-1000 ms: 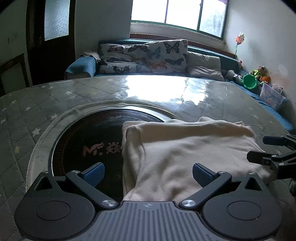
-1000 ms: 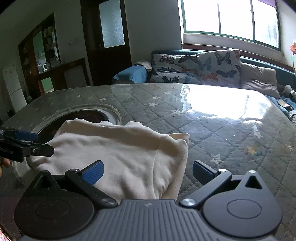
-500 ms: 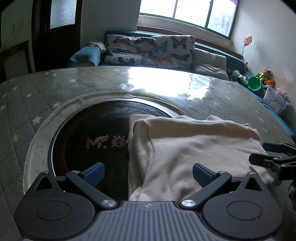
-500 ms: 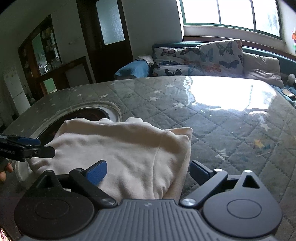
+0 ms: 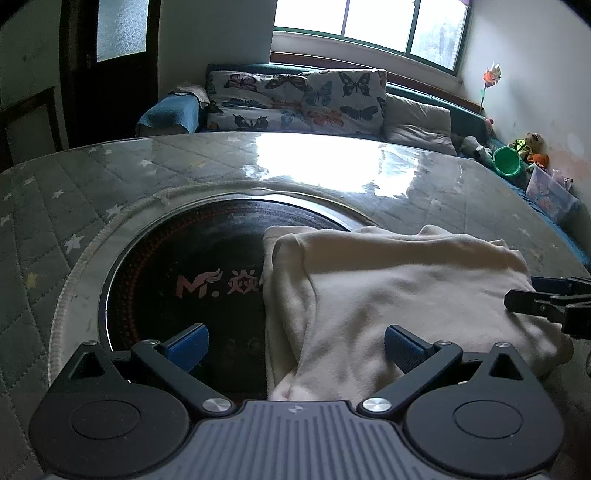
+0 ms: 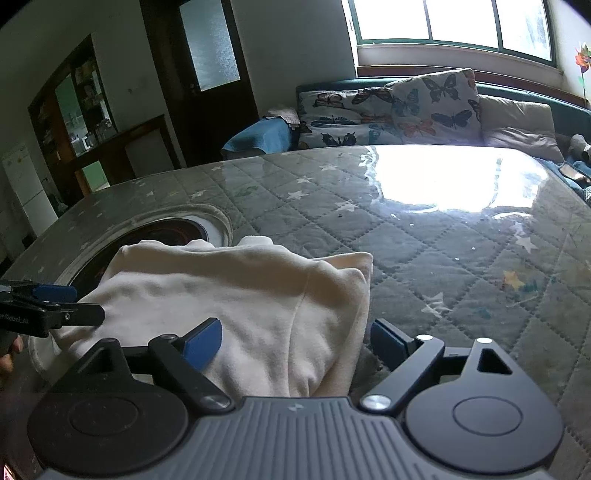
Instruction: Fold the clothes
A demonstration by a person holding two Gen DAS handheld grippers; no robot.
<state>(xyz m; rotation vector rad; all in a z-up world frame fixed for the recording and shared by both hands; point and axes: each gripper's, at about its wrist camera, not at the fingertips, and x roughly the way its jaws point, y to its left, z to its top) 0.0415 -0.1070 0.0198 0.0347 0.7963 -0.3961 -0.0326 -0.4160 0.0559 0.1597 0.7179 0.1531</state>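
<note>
The left gripper (image 5: 293,347) hangs low over the near edge of the garment (image 5: 388,295), its jaws spread wide; the blue pads (image 5: 188,345) stand well apart with nothing pinched between them — one pad over the dark glass, the other over the cloth. The right gripper (image 6: 295,343) is likewise spread; its left pad (image 6: 205,341) lies over the garment (image 6: 229,302), its right pad just past the cloth's folded right edge, over the cover. Each gripper shows in the other's view, at the garment's opposite side: the right gripper (image 5: 546,301) close beside the cloth's edge, the left gripper (image 6: 51,306) at the left edge; whether either touches the cloth cannot be told.

The garment is cream, folded to a rough rectangle with a seam running down it; it lies partly on the round dark disc (image 5: 177,266) with its pink logo and partly on the quilted cover (image 6: 424,236), grey-green with stars. Beyond the table stands a sofa (image 5: 421,110) with butterfly cushions (image 5: 295,99); above it a bright window (image 6: 454,22); to the left a dark door (image 6: 207,74); at the far right, toys and a green bowl (image 5: 508,160).
</note>
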